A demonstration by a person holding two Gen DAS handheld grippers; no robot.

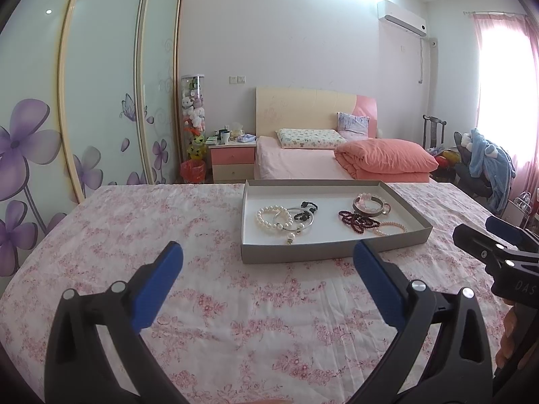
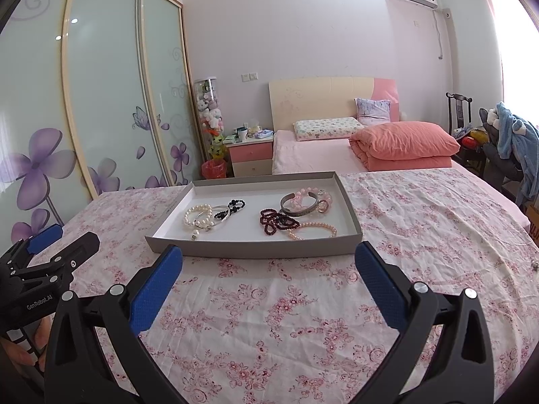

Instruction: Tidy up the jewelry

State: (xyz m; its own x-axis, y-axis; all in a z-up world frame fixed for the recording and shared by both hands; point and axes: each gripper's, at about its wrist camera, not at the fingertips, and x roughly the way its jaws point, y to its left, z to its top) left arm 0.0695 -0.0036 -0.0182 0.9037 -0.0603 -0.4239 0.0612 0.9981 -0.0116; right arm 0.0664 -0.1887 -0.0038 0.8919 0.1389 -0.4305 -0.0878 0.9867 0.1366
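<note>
A shallow grey tray (image 1: 296,256) (image 2: 249,247) lies on the floral cloth and holds several bracelets. On its left lie a white pearl bracelet (image 1: 266,217) (image 2: 194,215), a silver bangle (image 1: 305,224) (image 2: 219,220) and black beads (image 1: 308,207) (image 2: 235,205). Its right side has dark red beads (image 1: 357,219) (image 2: 276,220), a pink pearl strand (image 1: 390,228) (image 2: 315,228), a metal cuff (image 1: 367,206) (image 2: 298,207) and pink beads (image 2: 315,195). My left gripper (image 1: 267,252) is open, short of the tray, holding nothing. My right gripper (image 2: 269,254) is open too, just before the tray's near wall.
The floral tablecloth (image 1: 202,286) (image 2: 421,235) covers the surface all around the tray. Behind stand a pink bed (image 1: 313,165), a nightstand (image 1: 230,161), a wardrobe with flower doors (image 1: 101,101) and a chair with blue clothing (image 1: 488,161). A hand (image 2: 20,346) grips the left tool.
</note>
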